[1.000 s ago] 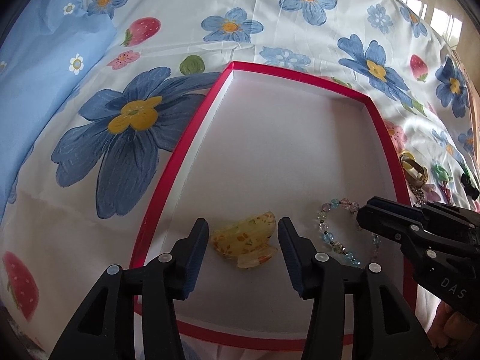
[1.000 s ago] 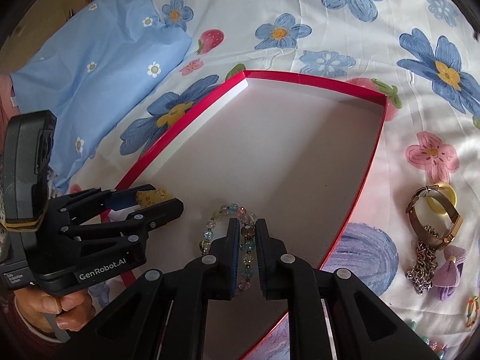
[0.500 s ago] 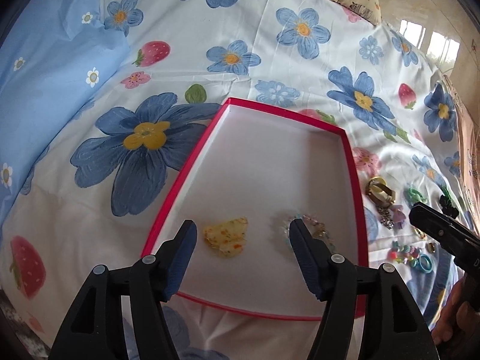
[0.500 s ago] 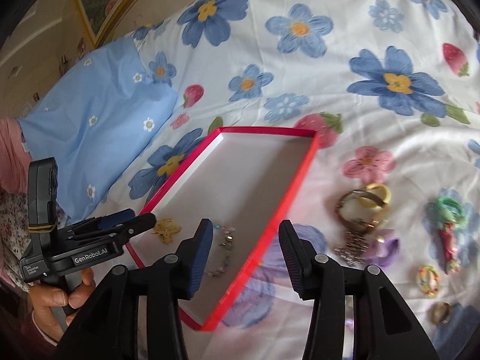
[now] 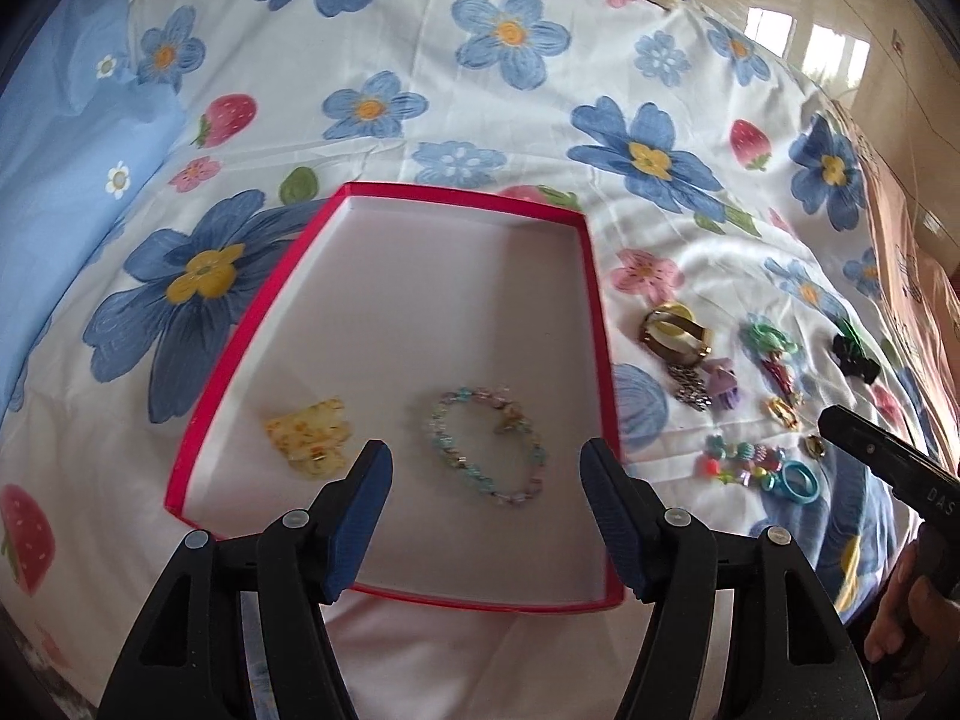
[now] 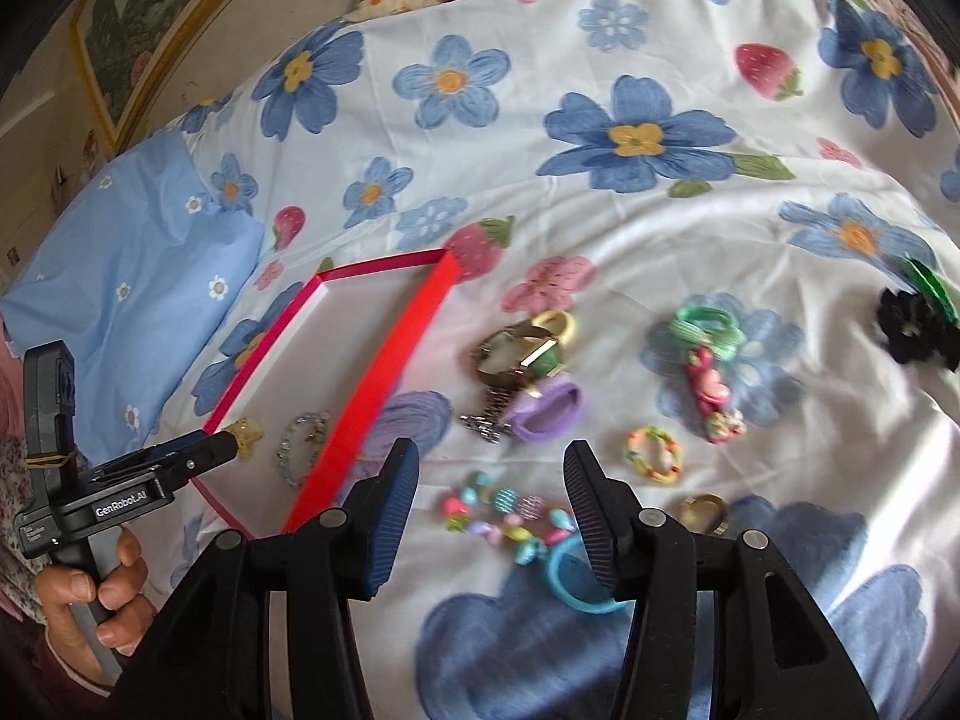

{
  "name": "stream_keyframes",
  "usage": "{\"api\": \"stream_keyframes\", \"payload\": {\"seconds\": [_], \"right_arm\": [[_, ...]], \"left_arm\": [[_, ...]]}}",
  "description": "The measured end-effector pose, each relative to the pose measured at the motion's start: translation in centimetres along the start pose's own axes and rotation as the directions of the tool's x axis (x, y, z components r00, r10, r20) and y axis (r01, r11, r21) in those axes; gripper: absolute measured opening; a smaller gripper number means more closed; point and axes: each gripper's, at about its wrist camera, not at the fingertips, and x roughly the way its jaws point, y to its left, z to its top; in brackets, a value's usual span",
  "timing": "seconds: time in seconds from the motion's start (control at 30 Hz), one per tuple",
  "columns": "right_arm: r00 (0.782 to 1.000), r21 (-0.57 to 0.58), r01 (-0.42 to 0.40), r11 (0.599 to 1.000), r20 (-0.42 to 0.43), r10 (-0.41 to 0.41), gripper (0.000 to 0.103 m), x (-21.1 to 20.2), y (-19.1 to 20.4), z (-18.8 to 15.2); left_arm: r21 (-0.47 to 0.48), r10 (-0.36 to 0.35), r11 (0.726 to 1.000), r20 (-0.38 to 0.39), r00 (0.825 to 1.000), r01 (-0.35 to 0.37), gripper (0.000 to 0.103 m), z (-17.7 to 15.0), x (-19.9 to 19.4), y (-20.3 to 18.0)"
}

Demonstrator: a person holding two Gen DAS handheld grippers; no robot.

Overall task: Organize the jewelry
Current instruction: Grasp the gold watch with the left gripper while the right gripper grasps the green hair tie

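A red-rimmed white box (image 5: 591,324) lies on the flowered bedspread; it also shows in the right wrist view (image 6: 384,372). Inside lie a yellow hair clip (image 5: 309,435) and a pastel beaded bracelet (image 5: 486,444), seen too in the right wrist view (image 6: 300,447). My left gripper (image 5: 486,492) is open and empty, above the box's near end. My right gripper (image 6: 489,495) is open and empty, over a colourful bead bracelet (image 6: 510,516) and a blue ring (image 6: 576,582) on the bedspread.
Right of the box lie a gold watch (image 6: 516,357), a purple clip (image 6: 549,408), a green-and-pink hair tie (image 6: 705,360), a small multicoloured ring (image 6: 654,453), a gold ring (image 6: 705,510) and a black scrunchie (image 6: 915,327). A blue pillow (image 6: 132,294) lies at the left.
My right gripper let go of the pastel bracelet in the box, opened and moved right over the loose jewelry. My left gripper opened wider and drew back from the yellow clip.
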Motion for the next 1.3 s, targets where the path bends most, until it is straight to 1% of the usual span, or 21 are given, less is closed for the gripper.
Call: {"api": "stream_keyframes", "payload": {"seconds": [0.4, 0.73, 1.07, 1.3], "right_arm": [[0.998, 0.056, 0.051, 0.997, 0.030, -0.053, 0.052, -1.9, -3.6, -0.3], [0.996, 0.071, 0.074, 0.995, 0.035, -0.076, 0.052, -2.0, -5.4, 0.7], [0.995, 0.080, 0.097, 0.992, 0.017, -0.098, 0.052, -0.6, -7.3, 2.7], [0.993, 0.100, 0.117, 0.988, -0.012, -0.117, 0.051, 1.3, -9.0, 4.3]], "left_arm": [[0.083, -0.038, 0.996, -0.007, 0.999, 0.039, 0.065, 1.1, 0.8, -3.8], [0.136, -0.069, 0.988, -0.026, 0.997, 0.072, 0.065, 2.7, 2.7, -6.2], [0.211, -0.106, 0.971, -0.053, 0.993, 0.115, 0.065, 5.0, 6.0, -9.5], [0.259, -0.122, 0.955, -0.094, 0.988, 0.142, 0.064, 6.7, 9.6, -12.0]]}}
